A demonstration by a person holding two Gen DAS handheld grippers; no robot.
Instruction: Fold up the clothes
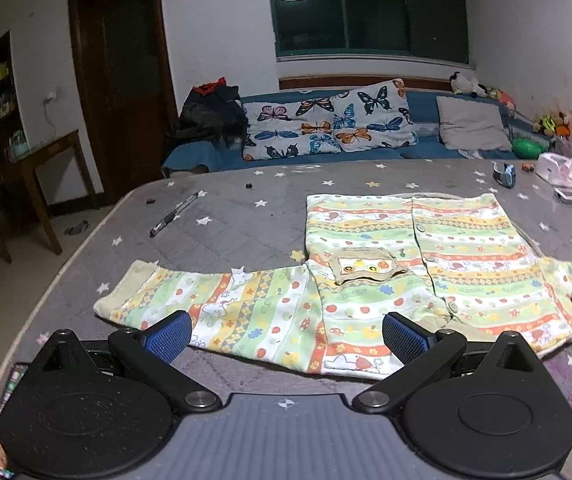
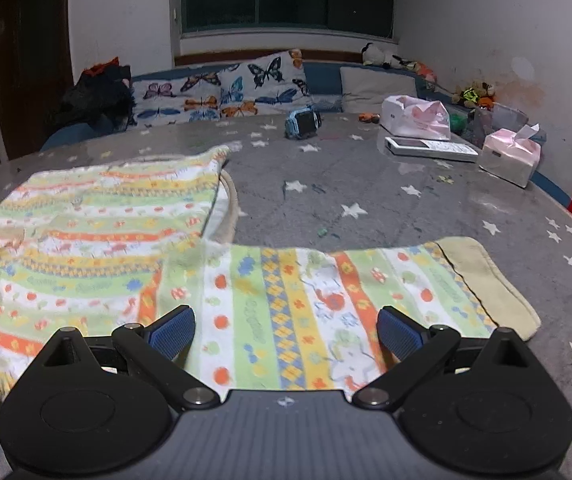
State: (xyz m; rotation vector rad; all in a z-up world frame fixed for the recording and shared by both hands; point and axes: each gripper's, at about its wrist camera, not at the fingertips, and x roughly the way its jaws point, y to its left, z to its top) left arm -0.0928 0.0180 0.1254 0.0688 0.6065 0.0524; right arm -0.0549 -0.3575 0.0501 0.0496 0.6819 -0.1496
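Nearest the left wrist camera, the left gripper (image 1: 286,338) is seen with its blue-padded fingers (image 1: 168,336) spread wide and nothing held between them. It is poised over the near edge of the patterned shirt (image 1: 365,280), which is laid flat on the grey star-print table cover (image 1: 226,216). The shirt's left sleeve (image 1: 206,304) is stretched out toward 9 o'clock, and a small beige pocket (image 1: 365,266) is seen on the chest toward 1 o'clock of the gripper.

In the right wrist view, the right gripper (image 2: 286,336) is likewise held wide apart and empty, with the right sleeve (image 2: 325,300) lying directly under the gap; its beige cuff (image 2: 485,280) is found toward 2 o'clock, and the shirt body is spread toward 10 o'clock.

Farther out, a pen (image 1: 174,214) is seen on the cover at 11 o'clock in the left view. In the right view, a white flat device (image 2: 429,147) and a tissue pack (image 2: 511,156) are placed toward 1 o'clock, with a blue toy camera (image 2: 303,121) at 12 o'clock.

Beyond the table, a butterfly-print pillow (image 1: 325,124) is propped on a blue sofa (image 1: 206,156), under a dark window (image 1: 365,12).
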